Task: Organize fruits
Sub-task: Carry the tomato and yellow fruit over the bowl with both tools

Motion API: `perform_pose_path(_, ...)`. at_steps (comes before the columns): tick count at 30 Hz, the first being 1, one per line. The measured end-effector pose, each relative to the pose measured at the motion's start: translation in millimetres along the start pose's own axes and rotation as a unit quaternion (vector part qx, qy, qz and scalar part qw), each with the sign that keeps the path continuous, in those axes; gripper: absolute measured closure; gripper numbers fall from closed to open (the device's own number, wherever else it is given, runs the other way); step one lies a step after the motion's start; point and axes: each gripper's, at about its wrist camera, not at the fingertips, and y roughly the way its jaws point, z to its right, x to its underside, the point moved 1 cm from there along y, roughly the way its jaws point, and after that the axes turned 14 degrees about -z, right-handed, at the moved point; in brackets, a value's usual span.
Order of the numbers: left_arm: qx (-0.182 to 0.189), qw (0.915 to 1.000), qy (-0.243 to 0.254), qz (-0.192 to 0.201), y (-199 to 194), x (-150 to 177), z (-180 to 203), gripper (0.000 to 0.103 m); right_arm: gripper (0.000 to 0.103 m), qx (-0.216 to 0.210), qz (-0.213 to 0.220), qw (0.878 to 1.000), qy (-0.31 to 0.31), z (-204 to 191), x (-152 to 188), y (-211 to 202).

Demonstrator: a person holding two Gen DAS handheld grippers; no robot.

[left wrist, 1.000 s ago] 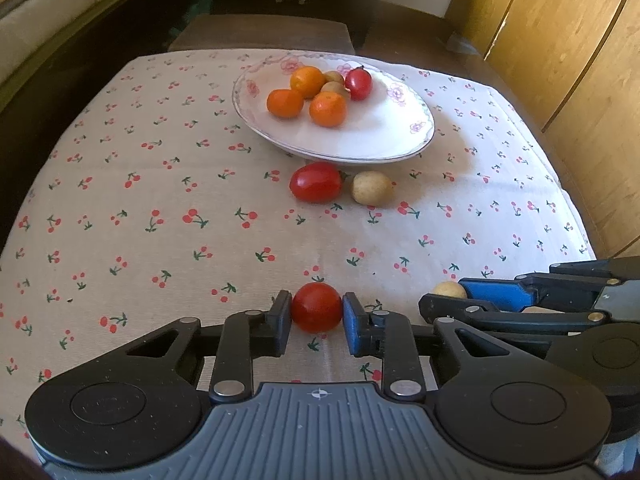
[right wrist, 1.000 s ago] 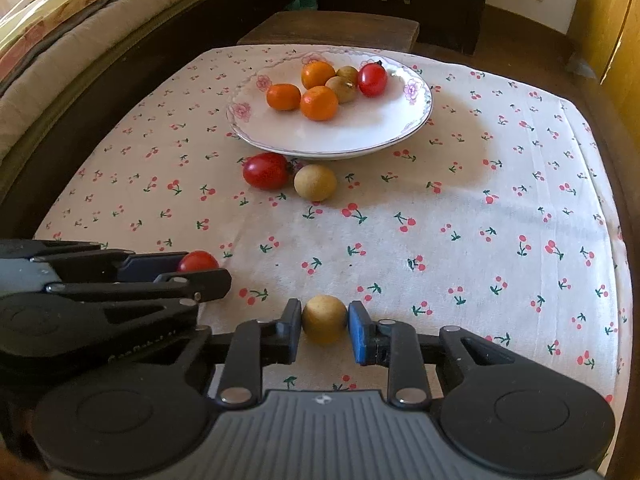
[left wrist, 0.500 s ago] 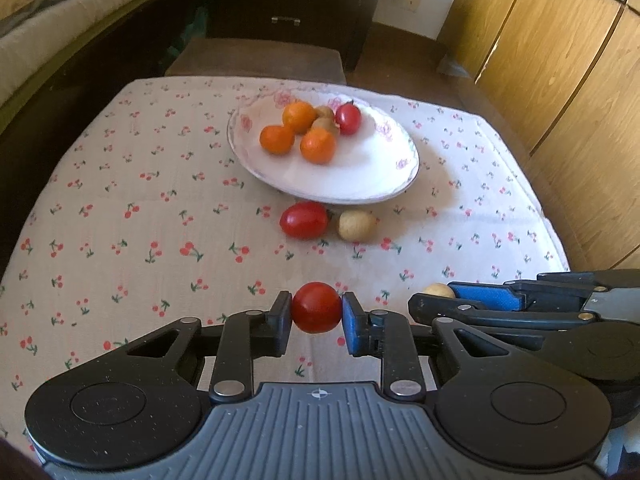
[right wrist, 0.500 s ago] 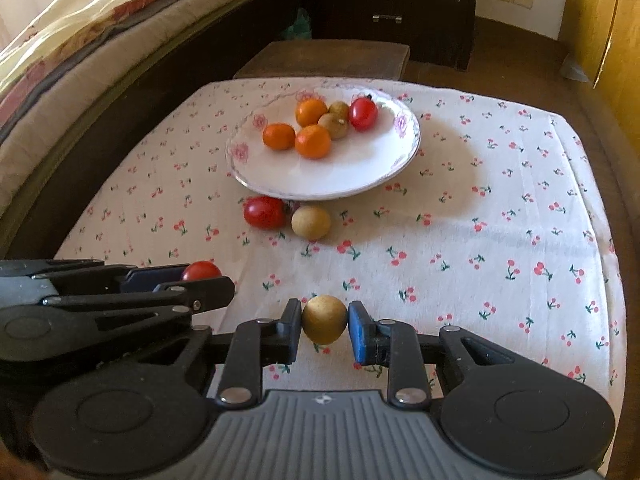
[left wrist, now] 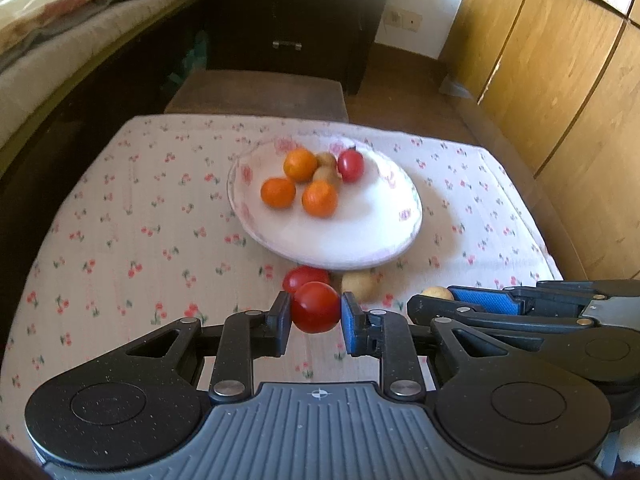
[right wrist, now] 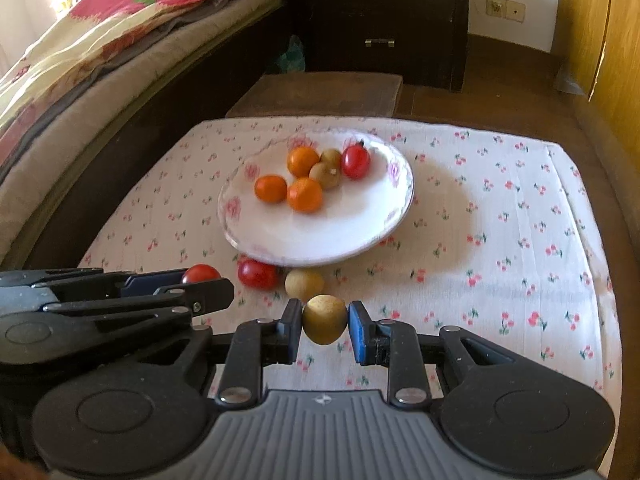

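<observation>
Left wrist view: our left gripper [left wrist: 315, 316] is clamped on a red tomato [left wrist: 315, 307], held clear of the cherry-print tablecloth [left wrist: 120, 240]. Landmark is the white plate [left wrist: 360, 240]: it carries three orange fruits [left wrist: 319, 198], two brownish fruits [left wrist: 325, 174] and one red tomato [left wrist: 351, 165], all bunched at its far side. Just beside the plate's near rim on the cloth sit another red tomato [left wrist: 298, 276] and a tan fruit [left wrist: 358, 285]. Right gripper [left wrist: 444, 300] comes in from the right, below the plate, with a tan fruit showing at its tip.

Right wrist view: our right gripper [right wrist: 325, 326] is clenched on a tan round fruit [right wrist: 325, 319], lifted off the cloth, near side of the plate [right wrist: 320, 240]. Loose tomato [right wrist: 258, 274] and tan fruit [right wrist: 304, 283] lie against the plate's near rim. Left gripper [right wrist: 208, 286] sits left of them, gripping its tomato [right wrist: 200, 274].
</observation>
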Motion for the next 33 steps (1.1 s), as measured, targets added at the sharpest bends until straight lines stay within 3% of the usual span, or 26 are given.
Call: perform_pose_path(33, -0.023, 0.9996, -0.012, 0.009, 29, -54, -8, 0.071, 0.075, 0.003, 0.021, 1.0, 0.011, 11, -54, 28)
